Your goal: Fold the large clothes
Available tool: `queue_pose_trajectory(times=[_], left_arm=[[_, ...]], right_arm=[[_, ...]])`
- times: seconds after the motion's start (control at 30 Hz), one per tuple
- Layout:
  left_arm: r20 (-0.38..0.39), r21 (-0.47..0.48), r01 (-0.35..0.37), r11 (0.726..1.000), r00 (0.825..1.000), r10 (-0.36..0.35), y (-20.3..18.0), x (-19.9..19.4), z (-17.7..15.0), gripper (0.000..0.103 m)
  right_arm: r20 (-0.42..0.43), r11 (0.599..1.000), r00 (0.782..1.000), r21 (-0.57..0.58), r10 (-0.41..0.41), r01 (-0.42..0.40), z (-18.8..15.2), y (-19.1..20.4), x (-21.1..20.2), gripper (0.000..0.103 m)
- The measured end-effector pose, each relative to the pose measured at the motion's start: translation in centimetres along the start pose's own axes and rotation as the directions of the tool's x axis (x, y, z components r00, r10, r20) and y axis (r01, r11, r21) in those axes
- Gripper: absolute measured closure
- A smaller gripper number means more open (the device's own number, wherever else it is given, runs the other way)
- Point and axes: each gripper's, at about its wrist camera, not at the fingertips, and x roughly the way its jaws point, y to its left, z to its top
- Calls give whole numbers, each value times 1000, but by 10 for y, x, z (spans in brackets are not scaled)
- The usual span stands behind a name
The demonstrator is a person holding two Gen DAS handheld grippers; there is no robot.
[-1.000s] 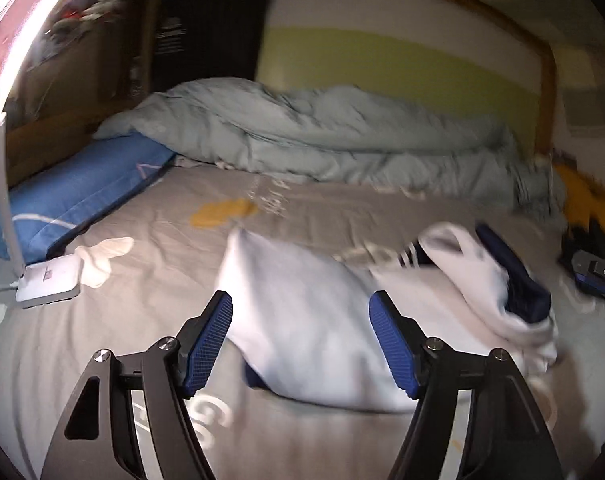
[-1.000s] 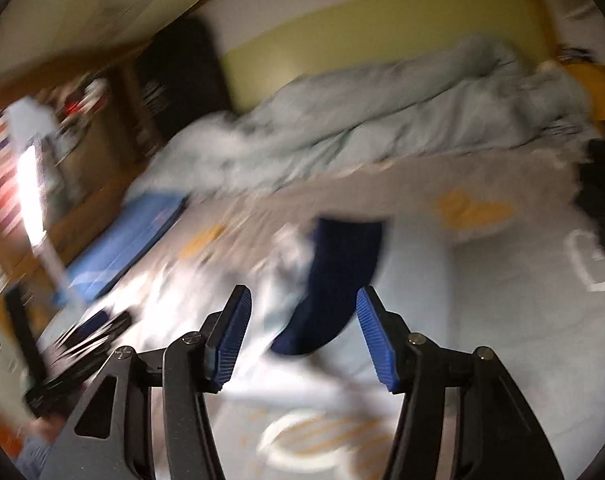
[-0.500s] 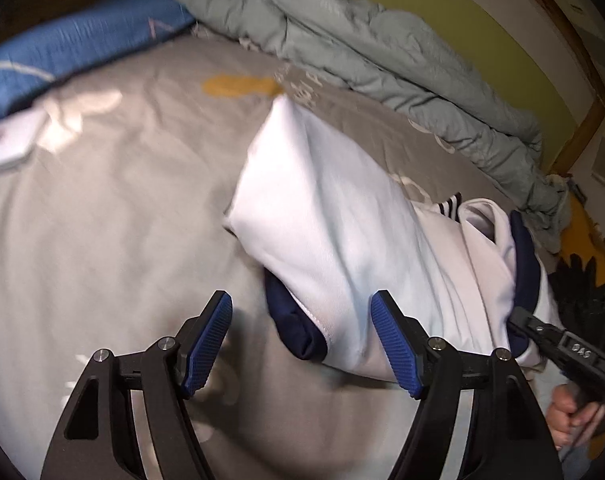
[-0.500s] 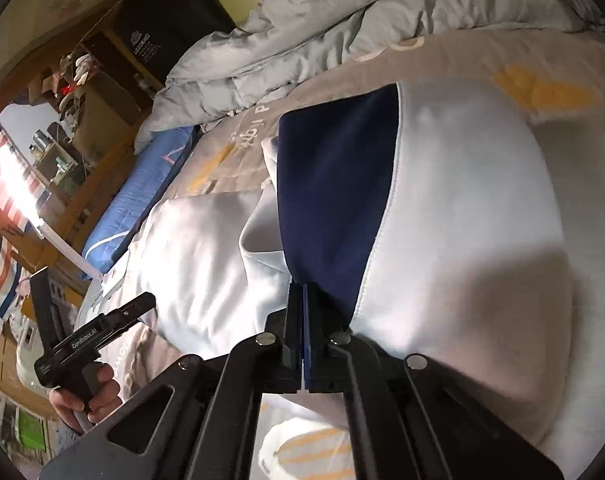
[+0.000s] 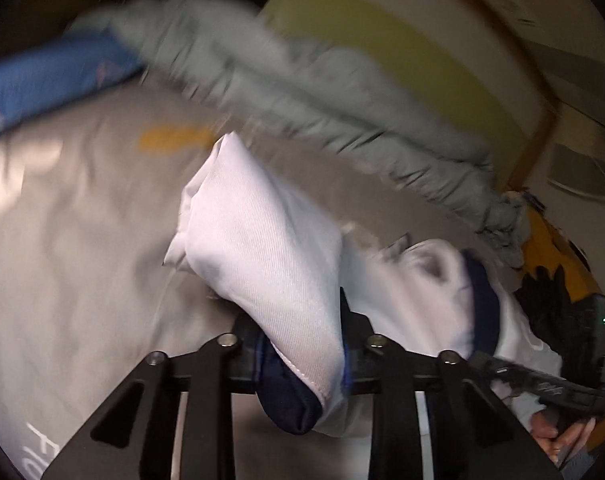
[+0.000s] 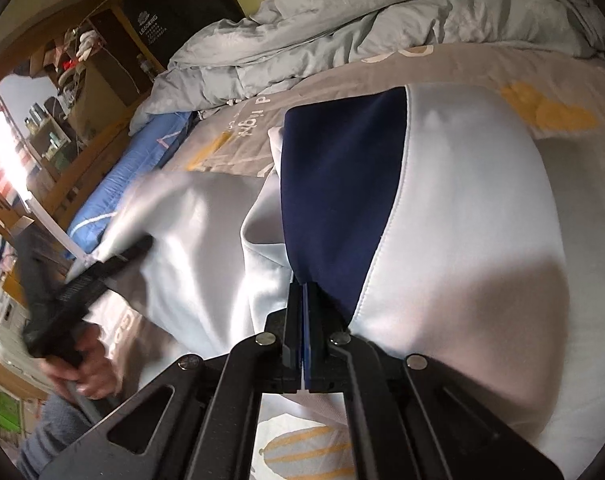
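Fabric of the white-and-navy garment (image 5: pixel 270 256) bunches between the closing left gripper (image 5: pixel 300 344); the right gripper (image 6: pixel 304 312) pinches its hem.

Garment spread across the bed, a gripper at each end.

The garment (image 6: pixel 462 200) lies on the bed sheet (image 5: pixel 82 260), in front of the rumpled duvet (image 6: pixel 342 28) heaped along the headboard wall (image 5: pixel 402 52). A pillow (image 6: pixel 114 184) lies at the left edge of the bed, beside the duvet's end, with shelves (image 6: pixel 74 92) beyond it. The left gripper (image 5: pixel 300 344) is closing with the garment's near corner between its jaws; the right gripper (image 6: pixel 304 320) sits at the opposite end, with the garment's edge running into its jaws.
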Motion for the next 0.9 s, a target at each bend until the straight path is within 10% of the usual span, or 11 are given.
queue_pose_trajectory(times=[0.17, 0.37, 0.47, 0.6, 0.9], left_arm=[[122, 141, 87, 986, 987, -104, -78, -40, 8, 81], [52, 373, 283, 884, 945, -324, -195, -32, -25, 82], [-36, 418, 310, 854, 945, -326, -224, -2, -54, 82], [-135, 471, 321, 822, 947, -293, -244, 27, -93, 81], [-112, 505, 290, 813, 956, -271, -247, 24, -102, 65]], right_arm=[[-14, 999, 1000, 34, 10, -10, 3, -4, 2, 103], [30, 979, 992, 163, 122, -125, 5, -30, -31, 103], [215, 978, 976, 194, 36, -79, 1, -59, -107, 97], [358, 957, 903, 245, -236, 152, 7, -95, -189, 96], [346, 983, 930, 174, -121, 63, 6, -77, -176, 91]])
